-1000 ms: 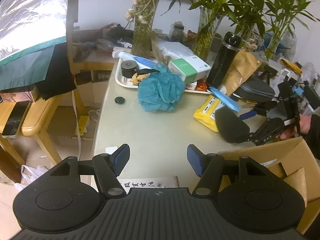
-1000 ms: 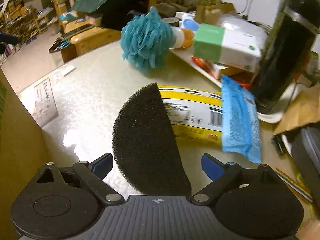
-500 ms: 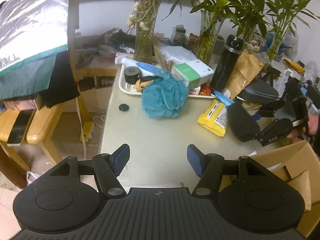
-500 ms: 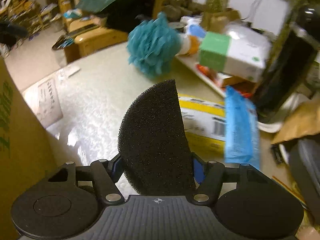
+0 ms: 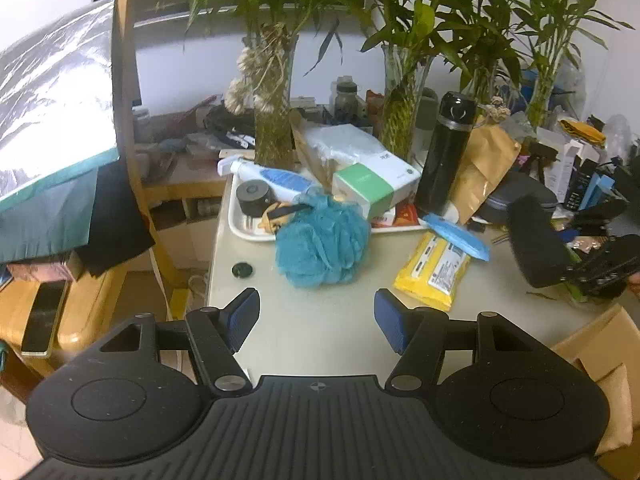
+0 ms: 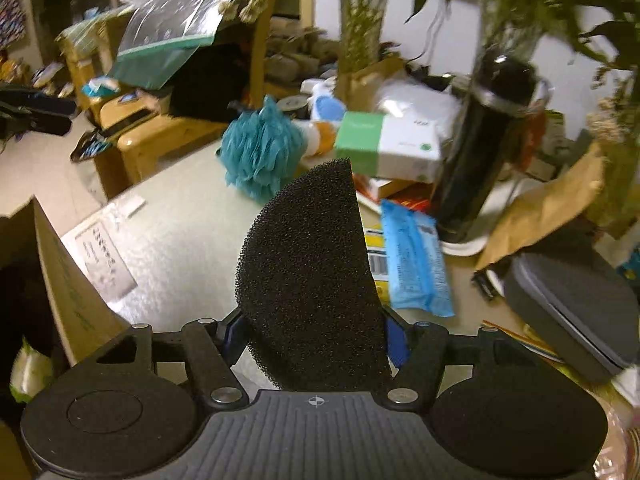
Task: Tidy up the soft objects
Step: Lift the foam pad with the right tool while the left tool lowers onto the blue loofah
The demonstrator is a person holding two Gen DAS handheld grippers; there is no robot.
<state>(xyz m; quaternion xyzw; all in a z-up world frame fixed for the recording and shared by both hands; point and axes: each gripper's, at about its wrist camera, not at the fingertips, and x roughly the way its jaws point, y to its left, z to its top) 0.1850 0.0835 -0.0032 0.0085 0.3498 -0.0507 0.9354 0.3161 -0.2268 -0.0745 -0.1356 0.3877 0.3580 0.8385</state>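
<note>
A black half-round foam sponge (image 6: 308, 276) stands upright between the pads of my right gripper (image 6: 316, 334), which is shut on it and holds it above the table. In the left wrist view the same sponge (image 5: 536, 240) and right gripper (image 5: 600, 272) hang at the right, above the table's edge. A teal mesh bath pouf (image 5: 322, 242) rests on the table against the white tray (image 5: 240, 228); the right wrist view has the pouf (image 6: 260, 152) beyond the sponge. My left gripper (image 5: 317, 312) is open and empty, short of the pouf.
An open cardboard box (image 5: 600, 352) stands at the near right table edge. A yellow wipes pack (image 5: 434, 272), a blue packet (image 5: 456, 234), a black flask (image 5: 444, 152) and a green-white box (image 5: 372, 184) crowd the back. A small black cap (image 5: 241, 270) lies left of the pouf.
My right gripper closed on the black sponge and lifted it off the table. My left gripper stayed open and drew up and back a little from the pouf.
</note>
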